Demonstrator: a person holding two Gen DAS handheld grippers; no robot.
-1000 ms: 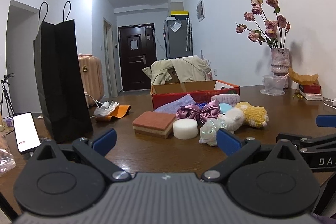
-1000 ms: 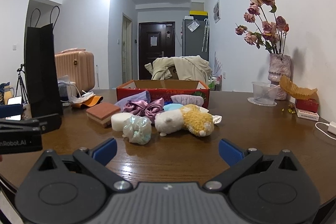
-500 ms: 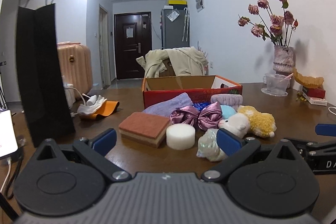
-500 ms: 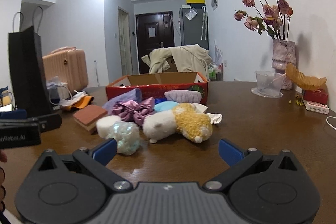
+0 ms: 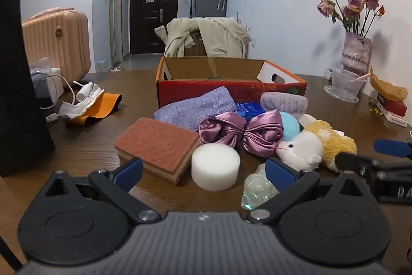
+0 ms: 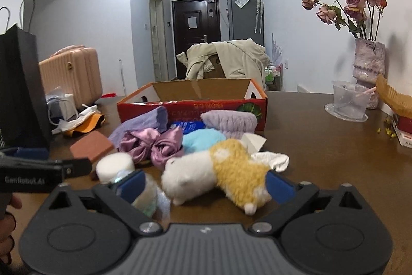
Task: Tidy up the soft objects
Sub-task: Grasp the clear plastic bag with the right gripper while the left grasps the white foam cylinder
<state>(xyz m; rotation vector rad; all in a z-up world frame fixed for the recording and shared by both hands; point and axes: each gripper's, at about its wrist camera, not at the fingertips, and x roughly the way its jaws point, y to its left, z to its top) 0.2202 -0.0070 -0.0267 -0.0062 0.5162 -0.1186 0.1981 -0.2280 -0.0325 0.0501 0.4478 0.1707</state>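
Note:
A pile of soft things lies on the brown table in front of an open red cardboard box [image 5: 231,92] [image 6: 191,102]. In it are a brown sponge block [image 5: 157,146], a white foam puck [image 5: 215,167], a purple satin bow [image 5: 239,130] [image 6: 154,144], a lilac cloth [image 5: 193,108], a white and yellow plush toy [image 5: 315,146] [image 6: 219,172] and an iridescent ball [image 5: 257,188]. My left gripper [image 5: 204,172] is open, with the sponge block and foam puck just ahead. My right gripper [image 6: 204,183] is open on either side of the plush toy, not gripping it.
A tall black paper bag [image 5: 18,68] stands at the left. An orange pouch with white paper and a cable [image 5: 88,106] lies left of the box. A vase of dried roses [image 5: 356,53], a clear cup [image 5: 345,86] and small boxes [image 5: 392,108] stand at the right.
Both grippers have moved forward toward the pile, which now looks larger. The right gripper's fingers have come around the plush toy. Both stay open.

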